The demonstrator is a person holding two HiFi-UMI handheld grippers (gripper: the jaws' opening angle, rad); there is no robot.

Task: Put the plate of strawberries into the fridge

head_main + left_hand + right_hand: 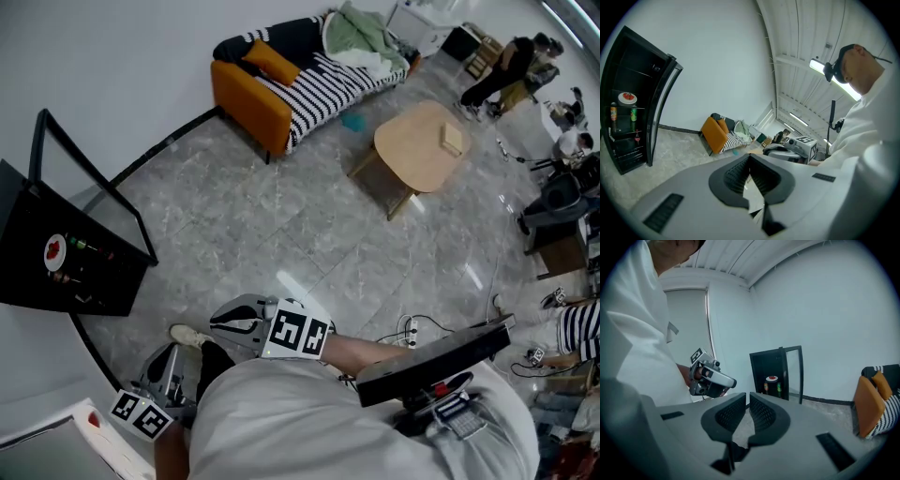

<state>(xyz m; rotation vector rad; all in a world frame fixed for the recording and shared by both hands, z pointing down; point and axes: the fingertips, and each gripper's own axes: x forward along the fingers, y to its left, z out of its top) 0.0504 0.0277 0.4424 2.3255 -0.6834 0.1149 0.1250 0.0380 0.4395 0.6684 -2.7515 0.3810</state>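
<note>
The white plate of strawberries (54,251) sits on an upper shelf inside the black fridge (66,291), whose glass door (94,183) stands open. The plate (627,97) also shows in the left gripper view, and in the right gripper view the plate (772,378) is above two bottles (772,387). My left gripper (161,370) is low at the person's left side, well away from the fridge. Its jaws (750,159) are shut on nothing. My right gripper (225,325) is in front of the body, pads (747,399) almost touching, nothing between them.
An orange sofa (248,89) with a striped blanket stands against the far wall. A round wooden table (422,141) is on the grey tile floor. People sit at the back right (511,66). A power strip (410,327) lies by the feet. A white counter corner (56,441) shows at the bottom left.
</note>
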